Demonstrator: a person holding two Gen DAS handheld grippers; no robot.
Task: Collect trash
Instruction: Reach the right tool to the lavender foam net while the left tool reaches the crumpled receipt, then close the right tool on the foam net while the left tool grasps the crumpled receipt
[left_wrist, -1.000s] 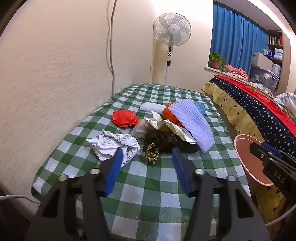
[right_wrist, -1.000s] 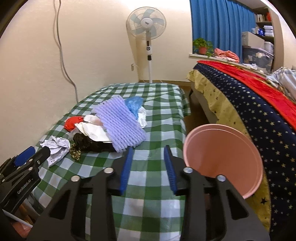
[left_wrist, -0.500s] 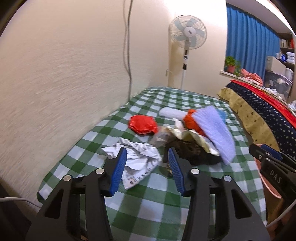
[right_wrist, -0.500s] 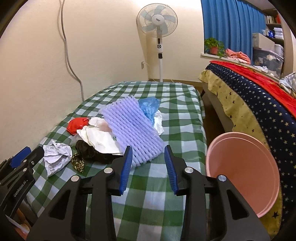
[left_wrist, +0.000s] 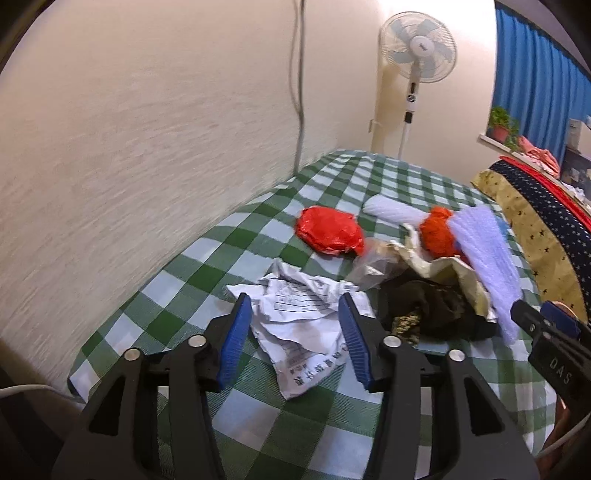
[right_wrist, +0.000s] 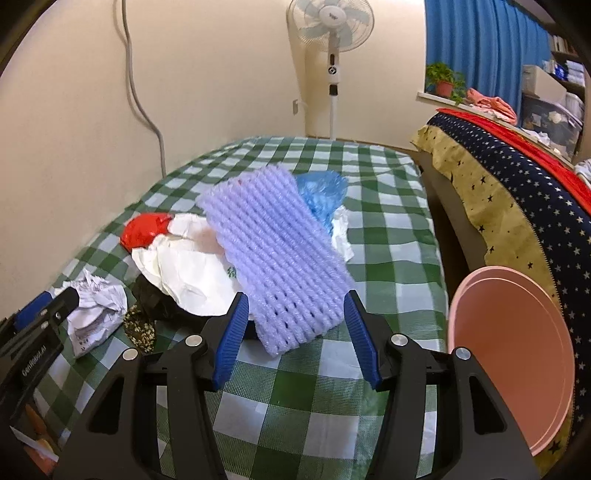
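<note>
Left wrist view: left gripper (left_wrist: 293, 334), jaws just opening, is framing crumpled paper (left_wrist: 299, 314) at twelve o'clock, gripping nothing. Right gripper (right_wrist: 293, 334), widening, is lining up purple foam (right_wrist: 275, 258); bin (right_wrist: 511, 363) at three o'clock. Next: closing.

— Against the cream wall (left_wrist: 129, 129)?
— A white standing fan (right_wrist: 331, 26), with a grey cable (right_wrist: 138, 96) hanging down further left.
— By the window?
— Blue curtains (right_wrist: 480, 51), plus a potted plant (right_wrist: 443, 79) on the sill.
— To the right?
— A bed with a starry navy cover (right_wrist: 517, 184), yellow-edged, red on top; storage boxes (right_wrist: 543, 99) behind.
</note>
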